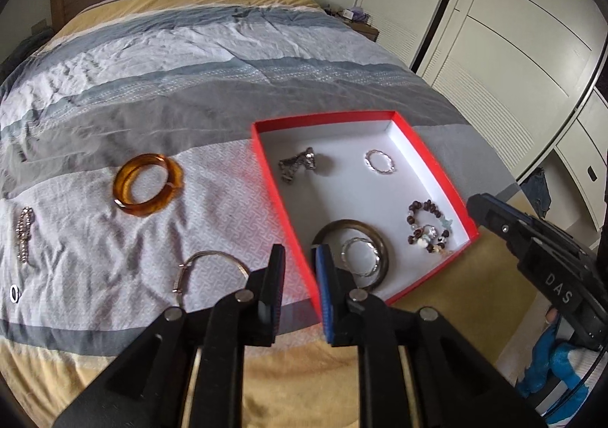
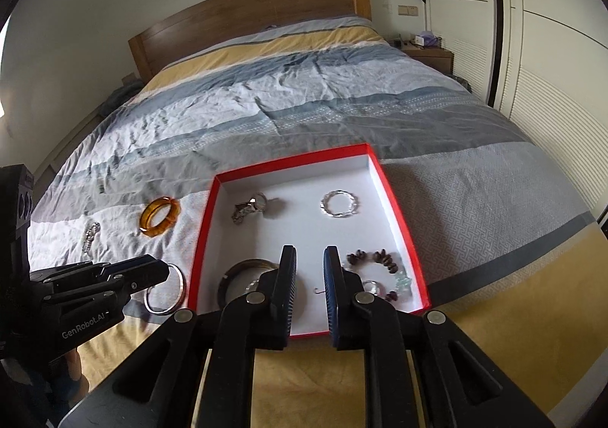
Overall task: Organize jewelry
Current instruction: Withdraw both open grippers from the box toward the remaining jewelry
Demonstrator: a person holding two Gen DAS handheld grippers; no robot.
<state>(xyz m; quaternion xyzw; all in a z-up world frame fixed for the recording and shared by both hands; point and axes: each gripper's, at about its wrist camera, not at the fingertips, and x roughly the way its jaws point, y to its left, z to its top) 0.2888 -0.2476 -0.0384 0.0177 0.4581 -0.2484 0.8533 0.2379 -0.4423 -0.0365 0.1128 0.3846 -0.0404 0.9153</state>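
Observation:
A red box (image 1: 437,158) (image 2: 399,207) with a white inside lies on the bed. It holds a dark bangle (image 1: 383,238) (image 2: 228,276), silver twisted rings (image 1: 380,162) (image 2: 339,203), a beaded bracelet (image 1: 429,230) (image 2: 383,260) and a crumpled silver chain (image 1: 300,162) (image 2: 249,209). Left of the box lie an amber bangle (image 1: 148,184) (image 2: 159,217), a thin silver bangle (image 1: 212,264) (image 2: 167,295) and a rhinestone piece (image 1: 23,234) (image 2: 90,234). My left gripper (image 1: 298,257) is open and empty above the box's near left edge. My right gripper (image 2: 309,260) is open and empty over the box's front.
The striped duvet (image 1: 190,59) covers a bed with a wooden headboard (image 2: 247,13). White wardrobe doors (image 1: 494,29) stand on the right. A nightstand (image 2: 429,51) stands by the headboard. A small ring (image 1: 14,293) lies at the far left.

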